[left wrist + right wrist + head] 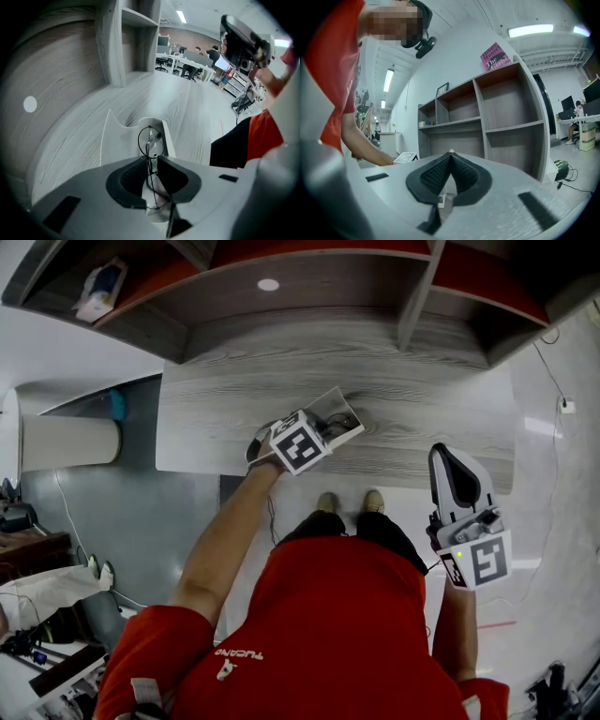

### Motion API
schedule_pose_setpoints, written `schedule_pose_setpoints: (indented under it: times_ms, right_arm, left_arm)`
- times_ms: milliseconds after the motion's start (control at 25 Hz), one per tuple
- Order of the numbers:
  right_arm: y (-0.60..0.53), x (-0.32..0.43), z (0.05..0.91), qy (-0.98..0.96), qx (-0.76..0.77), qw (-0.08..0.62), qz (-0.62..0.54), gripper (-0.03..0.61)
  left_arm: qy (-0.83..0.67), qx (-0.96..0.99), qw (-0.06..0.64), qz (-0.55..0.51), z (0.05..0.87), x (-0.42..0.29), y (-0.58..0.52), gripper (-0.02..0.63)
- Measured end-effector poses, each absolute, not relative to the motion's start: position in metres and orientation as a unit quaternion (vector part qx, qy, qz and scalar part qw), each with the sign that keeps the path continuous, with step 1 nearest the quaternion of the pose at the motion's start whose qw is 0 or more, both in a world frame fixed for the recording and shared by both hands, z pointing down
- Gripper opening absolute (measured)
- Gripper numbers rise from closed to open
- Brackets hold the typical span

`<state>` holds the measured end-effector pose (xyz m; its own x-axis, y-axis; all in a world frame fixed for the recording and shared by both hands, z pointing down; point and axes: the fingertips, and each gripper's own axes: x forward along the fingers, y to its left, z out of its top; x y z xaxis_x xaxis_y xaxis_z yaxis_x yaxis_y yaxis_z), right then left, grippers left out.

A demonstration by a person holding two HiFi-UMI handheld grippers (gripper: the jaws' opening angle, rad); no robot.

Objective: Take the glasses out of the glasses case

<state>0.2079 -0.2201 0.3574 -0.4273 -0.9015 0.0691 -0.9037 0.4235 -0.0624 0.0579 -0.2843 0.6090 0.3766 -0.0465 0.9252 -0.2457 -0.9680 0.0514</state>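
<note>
The person leans over the grey wood tabletop (225,418) with the left arm stretched out. The left gripper (150,161) points steeply down at the open white glasses case (117,140). Its jaws are drawn in to a narrow gap and clamped on the thin wire-framed glasses (149,138). One round lens stands clear past the pads at 12 o'clock, and the other is half covered between them. The glasses sit over the case's tray; I cannot tell whether they rest in it. From above, the left gripper's marker cube (300,444) blocks the near end of the case, so only its far corner shows at 1 o'clock of the cube.

The right gripper (450,159) hangs level off the tabletop's edge, at 4 o'clock from the left one — jaws pressed together, nothing between them. It faces the shelf unit (412,296), which has a pink book (493,57) on top.

Around the tabletop, a small box (98,292) lies in a shelf compartment at 11 o'clock. A white cylinder (70,442) stands off the tabletop's end at 9 o'clock, and a cable (553,409) trails over the floor at 3 o'clock.
</note>
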Motion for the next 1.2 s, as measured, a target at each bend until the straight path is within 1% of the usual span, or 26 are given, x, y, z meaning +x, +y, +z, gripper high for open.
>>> schedule_pose_setpoints:
  times_ms: [280,720,1000,1200]
  right_arm:
    - [-0.216,0.209,0.358,-0.842,0.538,0.014,0.045,0.005]
    - [-0.213,0.203,0.355,-0.844,0.535,0.011,0.042,0.005]
    - [-0.216,0.192,0.346,-0.848,0.528,0.002,0.037,0.005]
    - [-0.216,0.184,0.338,-0.851,0.524,-0.007,0.032,0.005]
  left_arm:
    - [-0.112,0.839,0.103,0.522,0.6,0.057,-0.287,0.058]
    - [-0.157,0.864,0.097,0.469,0.573,0.05,-0.296,0.046]
    - [-0.197,0.89,0.105,0.399,0.529,0.051,-0.301,0.043]
    - [-0.219,0.915,0.13,0.312,0.488,0.054,-0.299,0.041]
